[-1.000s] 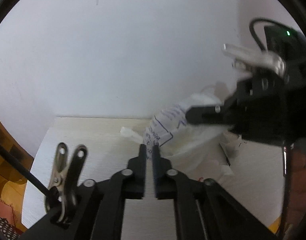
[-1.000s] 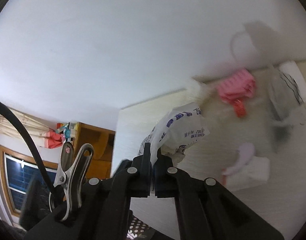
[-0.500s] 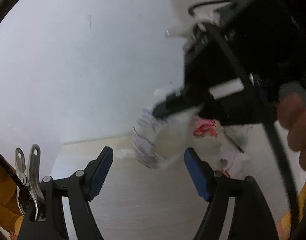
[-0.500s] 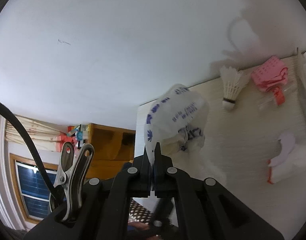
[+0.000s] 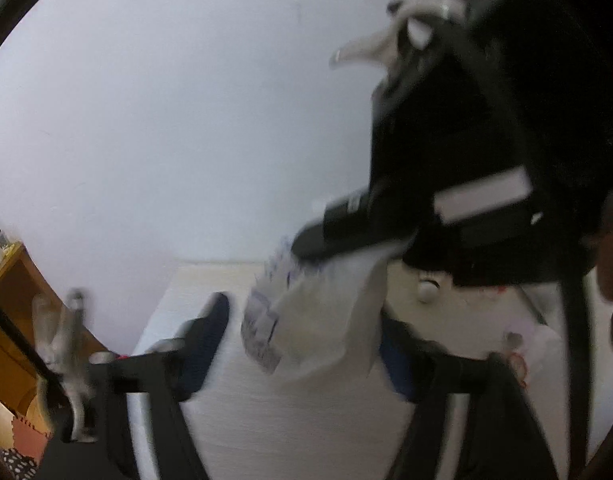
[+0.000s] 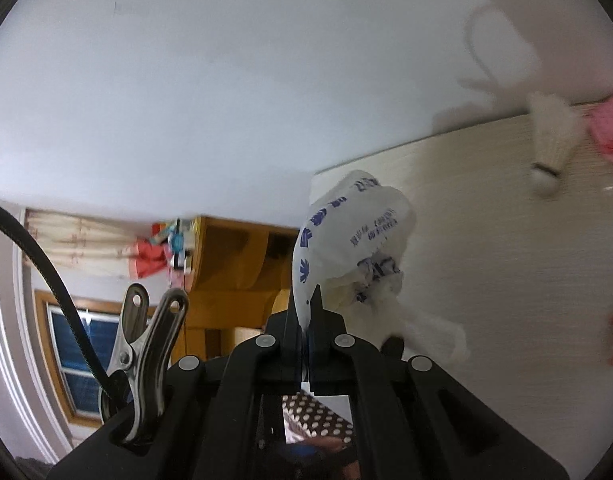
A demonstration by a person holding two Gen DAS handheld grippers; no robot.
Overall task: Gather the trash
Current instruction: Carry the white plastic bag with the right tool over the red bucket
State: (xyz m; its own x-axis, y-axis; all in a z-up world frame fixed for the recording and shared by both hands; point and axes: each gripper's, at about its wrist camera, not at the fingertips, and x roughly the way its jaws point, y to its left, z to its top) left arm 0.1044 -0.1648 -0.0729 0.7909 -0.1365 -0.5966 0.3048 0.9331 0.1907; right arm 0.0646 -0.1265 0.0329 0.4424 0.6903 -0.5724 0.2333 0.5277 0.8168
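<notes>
We count one plastic bag (image 6: 346,240) | right gripper (image 6: 306,320) pinching it | left gripper (image 5: 302,344) jaws just closing around it, contact unclear | one shuttlecock (image 6: 550,140) | one table (image 6: 506,260)

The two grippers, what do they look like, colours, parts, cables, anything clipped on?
Both are matte black scissor-linkage tools with silver rivets. The left gripper has blue ribbed pads on its fingers. The right gripper ends in narrow black fingers, with a silver metal spring clip mounted at its left and a black cable curving past it. The left-wrist view is blurred.
</notes>
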